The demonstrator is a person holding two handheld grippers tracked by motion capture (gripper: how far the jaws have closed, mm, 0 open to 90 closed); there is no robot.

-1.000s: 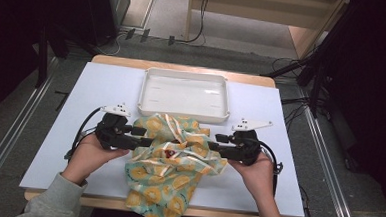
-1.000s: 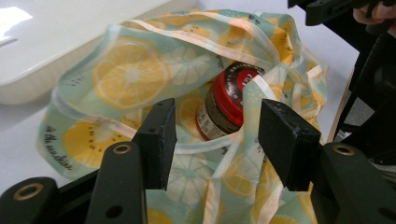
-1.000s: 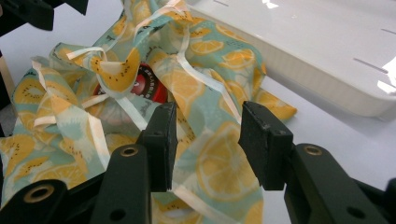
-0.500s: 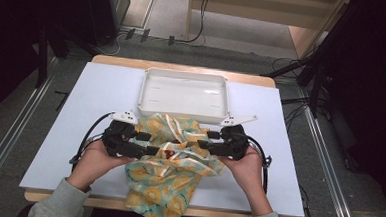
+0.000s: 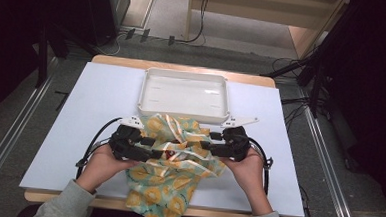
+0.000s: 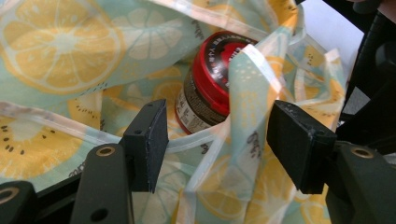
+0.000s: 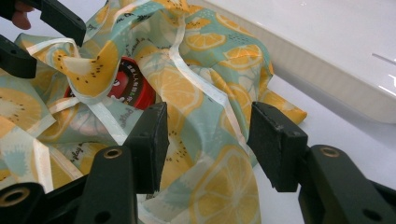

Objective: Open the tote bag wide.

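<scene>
A cloth bag printed with lemon and kiwi slices lies crumpled on the white table, its lower end hanging over the near edge. Inside its mouth lies a dark jar with a red lid, whose lid also peeks out in the right gripper view. My left gripper points in from the left. Its jaws have just been closing a little but stand open, with a white-edged fold of cloth loose between them. My right gripper faces it. Its jaws have just been opening and straddle the cloth without pressing it.
A white tray stands just beyond the bag at the table's far middle; its wall runs close to my right gripper. Bare table lies left and right of the hands. Cables trail on the floor behind the table.
Both grippers have moved inward over the bag, towards each other. The left one has sunk towards the cloth. The bag's top folds have shifted slightly.
</scene>
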